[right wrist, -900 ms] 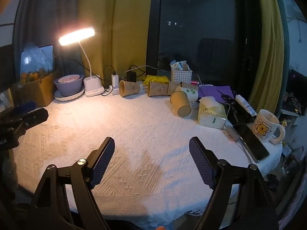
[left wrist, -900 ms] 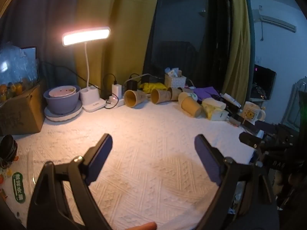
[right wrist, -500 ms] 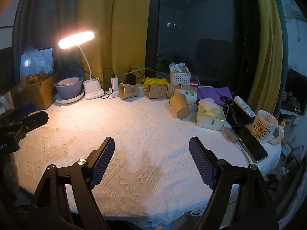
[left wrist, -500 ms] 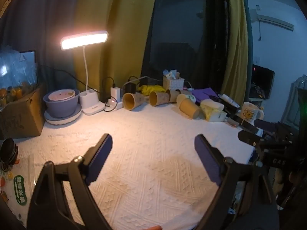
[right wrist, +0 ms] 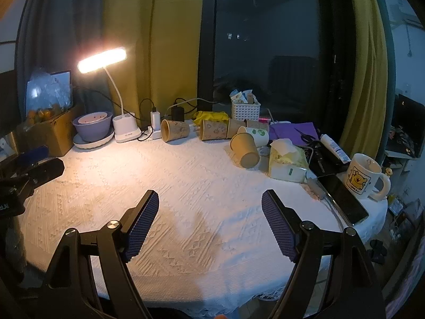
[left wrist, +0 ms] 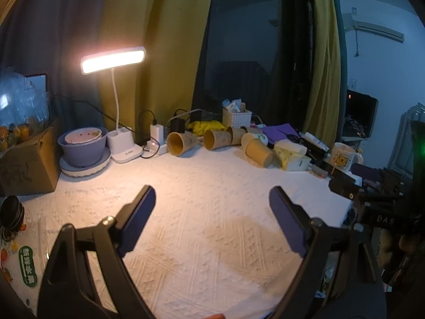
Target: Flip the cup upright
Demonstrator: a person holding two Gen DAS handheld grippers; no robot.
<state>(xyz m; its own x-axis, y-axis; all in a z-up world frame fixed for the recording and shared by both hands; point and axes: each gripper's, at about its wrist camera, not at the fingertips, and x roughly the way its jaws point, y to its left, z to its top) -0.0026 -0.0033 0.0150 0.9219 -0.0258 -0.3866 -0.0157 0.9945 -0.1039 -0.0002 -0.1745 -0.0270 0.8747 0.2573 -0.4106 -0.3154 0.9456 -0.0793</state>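
Observation:
Several brown paper cups lie on their sides at the back of the white-clothed table (right wrist: 186, 175). One patterned cup (right wrist: 174, 130) (left wrist: 180, 143) lies by the power strip, another (right wrist: 212, 130) (left wrist: 216, 138) to its right. A plain brown cup (right wrist: 245, 151) (left wrist: 259, 151) lies nearer, beside a white green-print cup (right wrist: 256, 135). My left gripper (left wrist: 212, 212) is open and empty above the cloth. My right gripper (right wrist: 209, 212) is open and empty too. Both are well short of the cups.
A lit desk lamp (right wrist: 102, 59), purple bowl on a plate (right wrist: 93, 127), cardboard box (left wrist: 24, 167) and power strip (right wrist: 155, 133) stand at the back left. A tissue pack (right wrist: 287, 162), phone (right wrist: 342, 198), yellow-bear mug (right wrist: 364, 176) and white basket (right wrist: 245, 110) crowd the right.
Both views have drifted slightly, with the table objects shifting a little in frame. Both grippers stay open and empty.

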